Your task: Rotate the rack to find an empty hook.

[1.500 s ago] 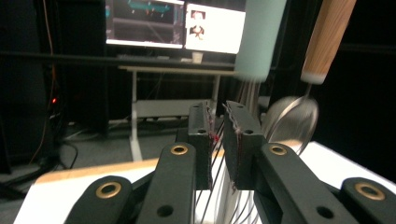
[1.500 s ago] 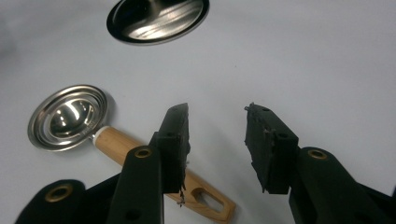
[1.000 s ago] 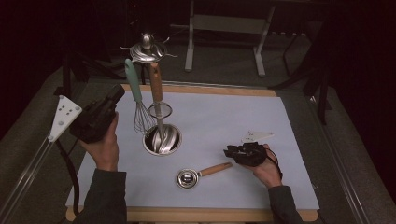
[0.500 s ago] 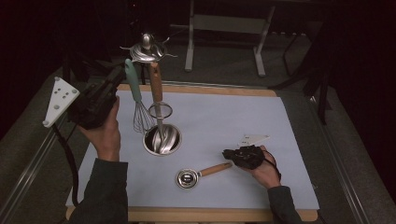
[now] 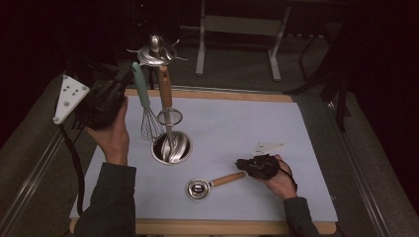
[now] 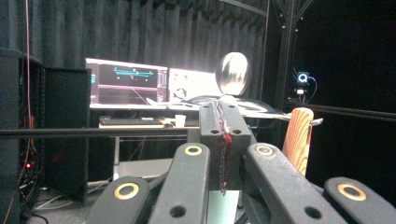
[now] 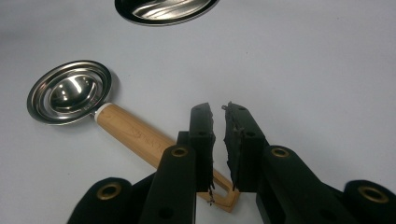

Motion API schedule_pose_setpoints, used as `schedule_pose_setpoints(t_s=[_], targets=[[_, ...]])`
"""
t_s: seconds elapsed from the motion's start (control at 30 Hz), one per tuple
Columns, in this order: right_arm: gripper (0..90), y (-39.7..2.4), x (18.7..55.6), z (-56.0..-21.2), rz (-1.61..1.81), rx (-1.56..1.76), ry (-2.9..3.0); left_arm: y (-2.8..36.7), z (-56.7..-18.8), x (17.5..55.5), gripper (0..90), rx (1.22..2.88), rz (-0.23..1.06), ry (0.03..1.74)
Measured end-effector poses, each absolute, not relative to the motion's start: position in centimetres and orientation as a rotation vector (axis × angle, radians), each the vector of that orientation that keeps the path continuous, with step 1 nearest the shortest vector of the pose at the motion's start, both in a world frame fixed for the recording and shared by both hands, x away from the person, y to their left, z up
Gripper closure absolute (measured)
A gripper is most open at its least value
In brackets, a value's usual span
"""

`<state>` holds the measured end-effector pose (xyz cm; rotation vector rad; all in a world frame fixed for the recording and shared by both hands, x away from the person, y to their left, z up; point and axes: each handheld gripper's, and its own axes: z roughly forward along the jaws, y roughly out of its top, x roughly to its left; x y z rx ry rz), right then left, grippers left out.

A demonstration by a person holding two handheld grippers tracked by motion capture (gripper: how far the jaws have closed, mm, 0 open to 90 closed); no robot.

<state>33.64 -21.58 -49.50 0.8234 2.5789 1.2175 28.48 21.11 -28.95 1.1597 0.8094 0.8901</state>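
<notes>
Pale mat (image 5: 296, 148): right gripper (image 7: 218, 108) jaws narrow above spoon (image 7: 93, 109) handle (left gripper (image 6: 226, 100) jaws closed).

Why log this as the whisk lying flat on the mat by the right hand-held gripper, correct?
Not the whisk. A small strainer with a wooden handle lies flat on the mat by the right hand-held gripper. The whisk hangs on the stand. The high view shows both.
</notes>
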Motion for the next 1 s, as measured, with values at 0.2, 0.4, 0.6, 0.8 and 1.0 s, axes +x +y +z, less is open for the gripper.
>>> schedule_pose_setpoints(t_s=[0.2, 0.4, 0.6, 0.8, 1.0], targets=[[80.5, -21.57, 33.64, -49.55, 1.216, 0.821, 2.582, 20.89, -28.6, 28.23, 90.0, 1.169, 0.892, 0.776], [80.4, -21.61, 33.64, -49.57, 1.211, 0.822, 2.582, 20.87, -28.43, 28.41, 90.0, 1.174, 0.914, 0.796], [80.4, -21.63, 33.63, -49.56, 1.207, 0.821, 2.582, 21.19, -28.36, 28.74, 90.0, 1.168, 0.916, 0.815], [80.4, -21.57, 33.63, -49.65, 1.201, 0.822, 2.586, 21.29, -28.34, 28.89, 90.0, 1.167, 0.916, 0.82], [80.4, -21.54, 33.63, -49.72, 1.187, 0.815, 2.588, 21.47, -28.28, 29.14, 90.0, 1.167, 0.922, 0.833]])
